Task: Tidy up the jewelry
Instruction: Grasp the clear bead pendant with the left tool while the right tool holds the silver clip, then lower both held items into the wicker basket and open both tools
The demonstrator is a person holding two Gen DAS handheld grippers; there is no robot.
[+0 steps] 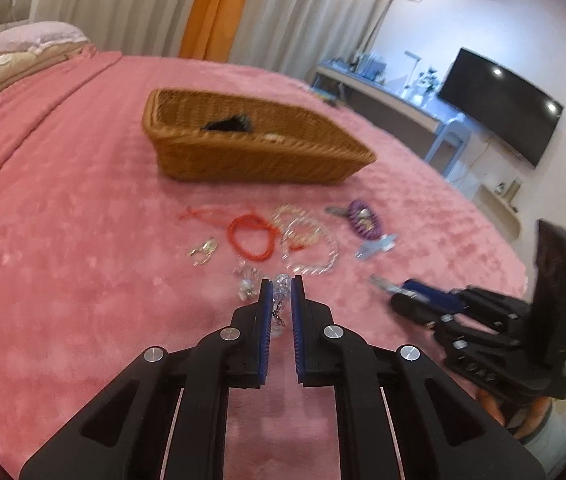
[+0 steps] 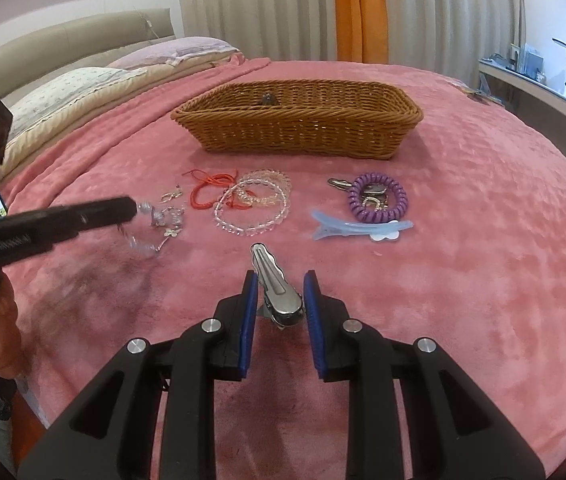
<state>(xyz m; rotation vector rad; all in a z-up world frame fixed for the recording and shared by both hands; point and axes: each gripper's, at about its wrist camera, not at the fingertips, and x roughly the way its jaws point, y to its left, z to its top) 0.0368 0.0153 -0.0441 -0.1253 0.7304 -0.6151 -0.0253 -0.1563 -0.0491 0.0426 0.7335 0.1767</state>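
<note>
A wicker basket point(image 1: 251, 152) point(image 2: 299, 128) stands on the pink bedspread with a dark item point(image 1: 229, 124) inside. In front lie a red cord bracelet point(image 1: 251, 236) point(image 2: 209, 188), clear bead bracelets point(image 1: 309, 244) point(image 2: 255, 204), a purple coil hair tie point(image 1: 363, 220) point(image 2: 377, 198), a blue hair clip point(image 1: 375, 246) point(image 2: 359, 228) and small silver pieces point(image 1: 203, 250). My left gripper point(image 1: 281, 284) point(image 2: 131, 208) is shut on a crystal silver chain point(image 1: 279, 304) point(image 2: 155, 232), lifted slightly. My right gripper point(image 2: 279, 280) point(image 1: 379, 282) is shut on a silver metal hair clip point(image 2: 277, 284).
Pillows point(image 2: 95, 76) and a headboard lie at the left of the bed. A desk point(image 1: 383, 92), a black TV screen point(image 1: 503, 104) and curtains point(image 2: 355, 8) stand beyond the bed. The bed's edge runs along the right.
</note>
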